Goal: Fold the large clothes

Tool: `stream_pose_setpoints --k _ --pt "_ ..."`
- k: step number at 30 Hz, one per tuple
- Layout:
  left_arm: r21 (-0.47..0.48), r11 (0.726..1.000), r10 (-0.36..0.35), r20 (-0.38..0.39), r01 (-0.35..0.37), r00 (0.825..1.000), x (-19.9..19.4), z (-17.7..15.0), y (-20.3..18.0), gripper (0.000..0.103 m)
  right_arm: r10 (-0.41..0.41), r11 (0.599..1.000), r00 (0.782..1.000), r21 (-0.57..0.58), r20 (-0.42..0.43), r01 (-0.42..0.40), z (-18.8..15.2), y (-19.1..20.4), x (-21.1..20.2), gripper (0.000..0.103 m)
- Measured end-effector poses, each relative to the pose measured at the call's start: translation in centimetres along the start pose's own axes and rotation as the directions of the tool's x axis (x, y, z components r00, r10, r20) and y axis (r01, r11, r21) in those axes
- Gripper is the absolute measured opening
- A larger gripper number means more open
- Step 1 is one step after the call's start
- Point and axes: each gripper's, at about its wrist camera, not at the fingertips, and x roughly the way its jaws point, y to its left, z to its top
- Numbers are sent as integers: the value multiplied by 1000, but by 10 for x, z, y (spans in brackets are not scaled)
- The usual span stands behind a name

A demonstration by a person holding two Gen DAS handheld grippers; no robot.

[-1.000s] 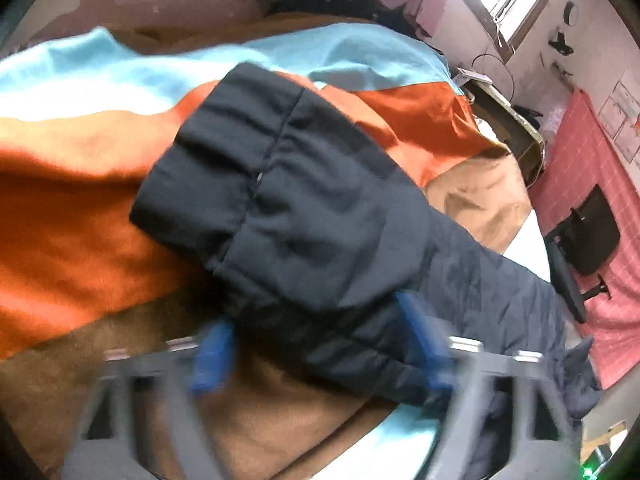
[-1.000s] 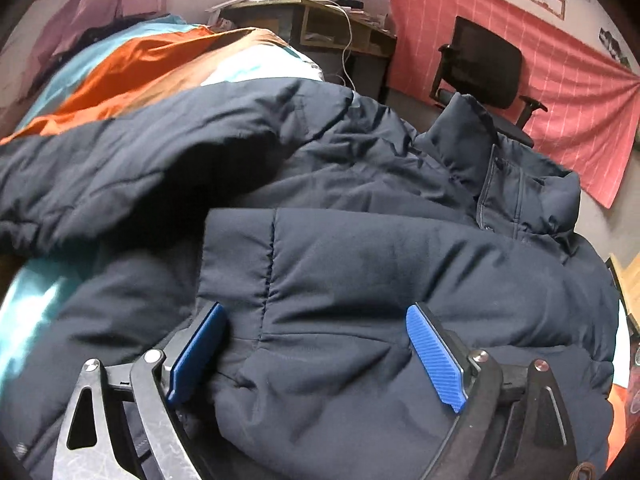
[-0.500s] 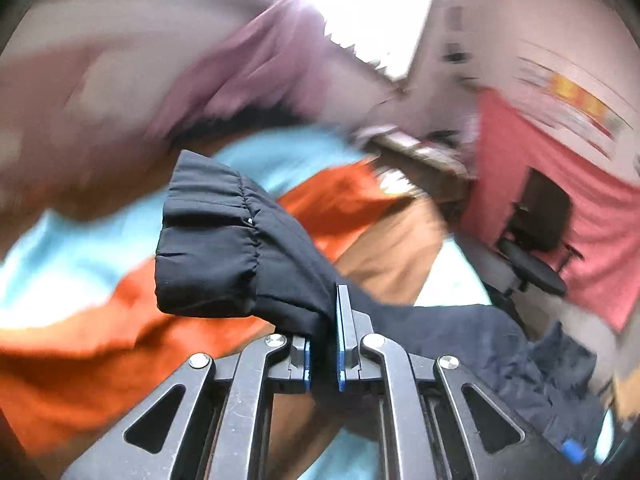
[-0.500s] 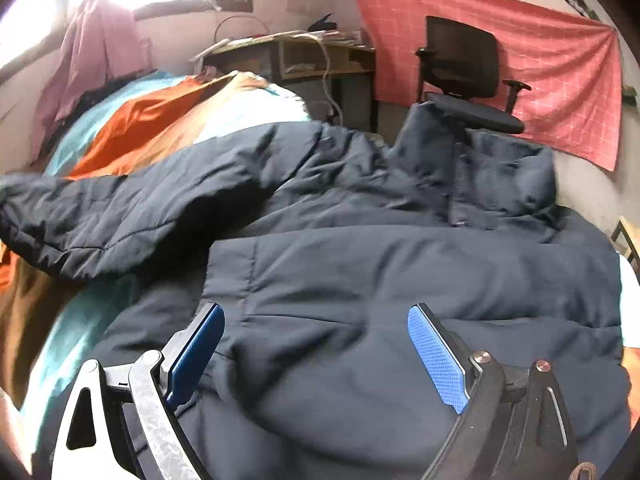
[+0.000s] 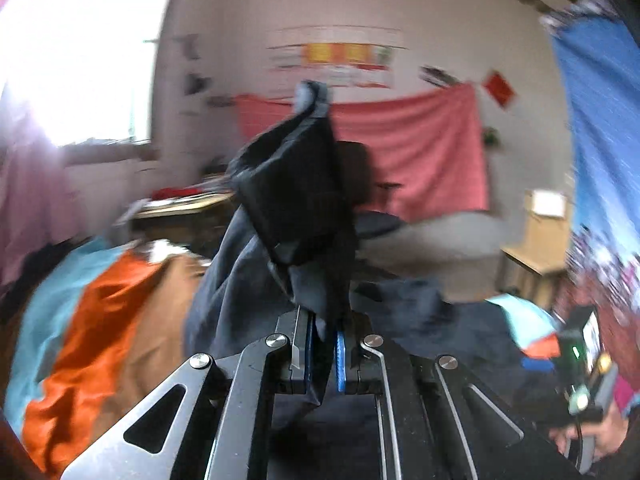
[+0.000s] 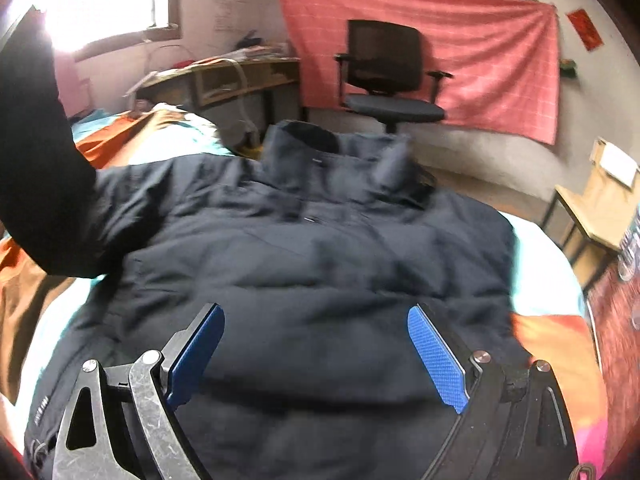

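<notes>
A dark navy padded jacket lies spread on the bed, collar at the far side. My left gripper is shut on the jacket's sleeve and holds it raised, the cuff standing up above the jaws. The lifted sleeve shows as a dark mass at the left of the right wrist view. My right gripper is open and empty, its blue pads hovering just above the jacket's lower body.
The bed has an orange, brown and light blue cover. A black office chair and a wooden desk stand beyond the bed by a red wall cloth. A wooden stool is at the right.
My left gripper closed on the sleeve and lifted it, swinging up and right. My right gripper stayed open and drew back along the jacket body.
</notes>
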Motion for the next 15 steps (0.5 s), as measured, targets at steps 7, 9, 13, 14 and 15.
stream_pose_setpoints --k 7,9,13,14,15 --pt "129 972 -180 -117 195 977 43 -28 -93 6 -100 989 995 107 -12 100 -14 -74 -21 93" --pt "126 962 -220 -172 243 960 54 -41 -110 6 -108 982 994 153 -28 111 -20 -93 -23 93" --pt "137 945 -252 -267 296 930 74 -65 -138 6 -106 965 992 234 -62 118 -32 -121 -26 93" --pt "144 940 -256 -298 309 919 81 -72 -144 6 -102 960 993 256 -67 115 -35 -128 -27 93" --pt "144 937 -260 -316 317 912 81 -71 -148 7 -93 957 993 270 -70 108 -36 -132 -27 93"
